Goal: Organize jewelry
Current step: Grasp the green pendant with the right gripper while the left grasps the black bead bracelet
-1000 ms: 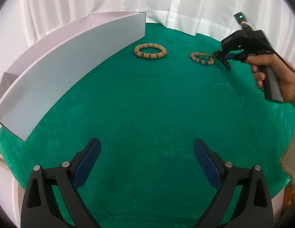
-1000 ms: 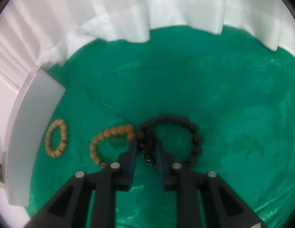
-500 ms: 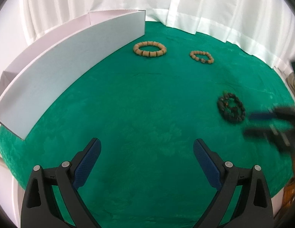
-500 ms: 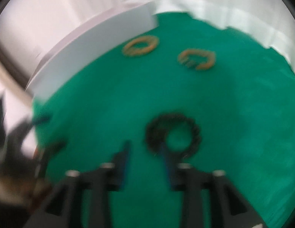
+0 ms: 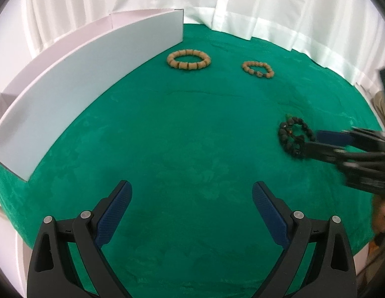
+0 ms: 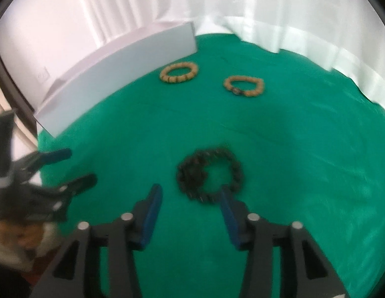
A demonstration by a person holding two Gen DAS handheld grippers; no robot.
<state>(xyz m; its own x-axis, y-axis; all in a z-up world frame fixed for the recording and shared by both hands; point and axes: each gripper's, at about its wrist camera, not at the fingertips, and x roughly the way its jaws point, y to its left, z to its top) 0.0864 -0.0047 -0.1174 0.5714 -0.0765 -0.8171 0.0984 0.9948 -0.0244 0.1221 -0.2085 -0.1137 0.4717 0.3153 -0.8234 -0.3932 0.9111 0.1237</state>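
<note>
Beads of the dark bracelet (image 6: 209, 175) lie on the green counter (image 5: 192, 136) just ahead of the open, empty right tongs (image 6: 190, 209), far nearer them than the open, empty left tongs (image 5: 191, 204), while two tan bracelets (image 5: 188, 59) sit beyond.

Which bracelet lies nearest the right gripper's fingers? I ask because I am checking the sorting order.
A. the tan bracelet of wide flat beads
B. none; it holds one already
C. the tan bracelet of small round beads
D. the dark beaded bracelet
D: the dark beaded bracelet lies on the green cloth just ahead of the open right gripper, while both tan bracelets sit far back near the white box.
</note>
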